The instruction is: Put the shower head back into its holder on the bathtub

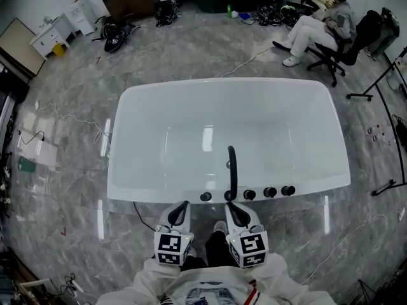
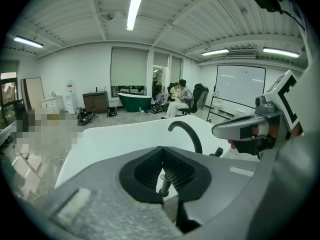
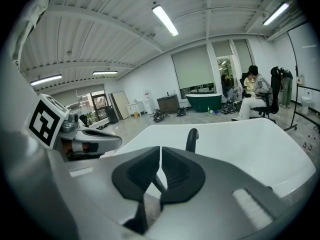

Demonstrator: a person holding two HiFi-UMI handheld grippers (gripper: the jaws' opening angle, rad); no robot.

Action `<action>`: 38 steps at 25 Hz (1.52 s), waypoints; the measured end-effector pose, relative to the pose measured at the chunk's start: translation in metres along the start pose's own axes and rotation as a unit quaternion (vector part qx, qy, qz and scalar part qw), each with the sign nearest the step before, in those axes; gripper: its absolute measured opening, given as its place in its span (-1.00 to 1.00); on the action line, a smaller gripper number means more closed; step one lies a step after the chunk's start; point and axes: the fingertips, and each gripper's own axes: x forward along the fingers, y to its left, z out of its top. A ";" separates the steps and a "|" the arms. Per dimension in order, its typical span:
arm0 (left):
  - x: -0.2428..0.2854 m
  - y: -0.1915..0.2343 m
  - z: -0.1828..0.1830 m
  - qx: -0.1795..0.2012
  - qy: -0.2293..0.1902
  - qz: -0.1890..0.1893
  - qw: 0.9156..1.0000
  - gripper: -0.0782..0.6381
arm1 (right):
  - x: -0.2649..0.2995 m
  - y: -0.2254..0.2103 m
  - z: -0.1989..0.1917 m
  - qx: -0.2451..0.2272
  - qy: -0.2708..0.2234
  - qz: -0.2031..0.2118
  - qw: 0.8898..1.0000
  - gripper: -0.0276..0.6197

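Fingers of left gripper (image 1: 184,204) and right gripper (image 1: 231,206), head view: both pressed together, empty, just short of bathtub (image 1: 159,192) near rim. Shower head (image 1: 205,196): apparently slim rod upright in rim socket, left of faucet (image 1: 233,170). Left gripper view: tips meeting, rod beyond, untouched. Right gripper view: hairline slit, nothing gripped. Step: replacement looks complete. Next: confirm rod seated; keep clear of faucet.

The grey marble floor (image 1: 63,189) carries the white bathtub (image 1: 159,91), loose cables (image 1: 248,59) and an office chair (image 1: 334,59).
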 end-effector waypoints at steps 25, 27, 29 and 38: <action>-0.106 0.005 -0.028 0.031 -0.045 -0.077 0.996 -0.78 | -0.054 0.106 -0.020 -0.017 -0.018 -0.068 0.997 -0.90; -0.120 0.006 -0.032 0.033 -0.050 -0.080 0.995 -0.78 | -0.060 0.118 -0.022 -0.018 -0.023 -0.073 0.997 -0.90; -0.133 0.007 -0.037 0.037 -0.053 -0.081 0.995 -0.78 | -0.067 0.128 -0.024 -0.019 -0.029 -0.079 0.996 -0.90; -0.184 0.012 -0.046 0.051 -0.076 -0.082 0.992 -0.78 | -0.092 0.176 -0.035 -0.014 -0.049 -0.093 0.994 -0.90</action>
